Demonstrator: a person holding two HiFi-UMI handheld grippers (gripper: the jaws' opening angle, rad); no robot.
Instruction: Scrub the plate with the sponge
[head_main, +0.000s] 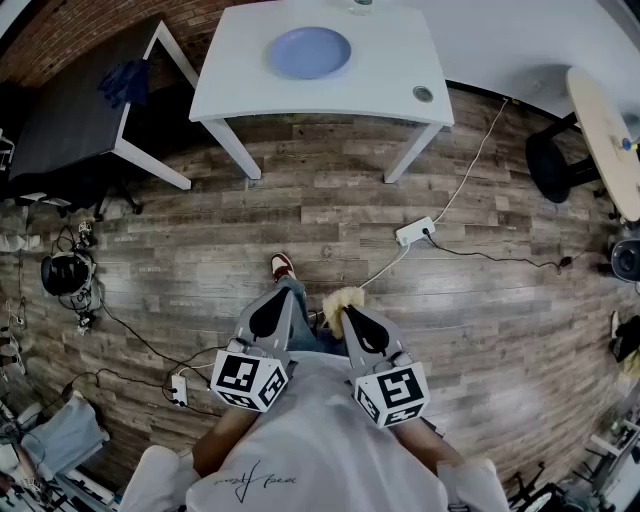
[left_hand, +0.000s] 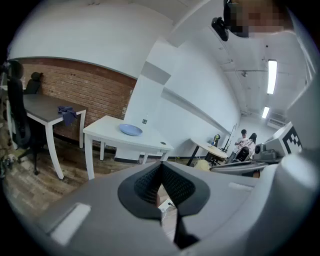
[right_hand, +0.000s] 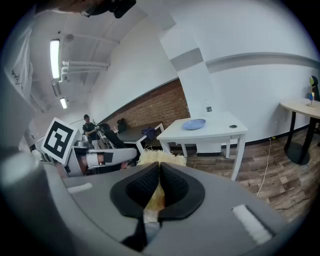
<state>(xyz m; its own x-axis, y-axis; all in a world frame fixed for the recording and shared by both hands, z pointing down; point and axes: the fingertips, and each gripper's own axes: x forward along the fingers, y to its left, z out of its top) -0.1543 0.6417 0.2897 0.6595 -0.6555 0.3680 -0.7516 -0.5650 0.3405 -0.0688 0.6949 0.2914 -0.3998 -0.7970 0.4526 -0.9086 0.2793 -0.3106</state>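
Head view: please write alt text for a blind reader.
Seen from above, a person holds two grippers close to the body; the right gripper grips a pale yellow sponge, the left gripper is shut and empty. Ahead, a blue plate lies on a white table.

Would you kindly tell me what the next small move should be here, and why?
Probably a step forward toward the table. The plate lies on it, well beyond both tongs. The right tongs are shut on the sponge, so nothing needs picking up first. The left tongs are shut and empty.
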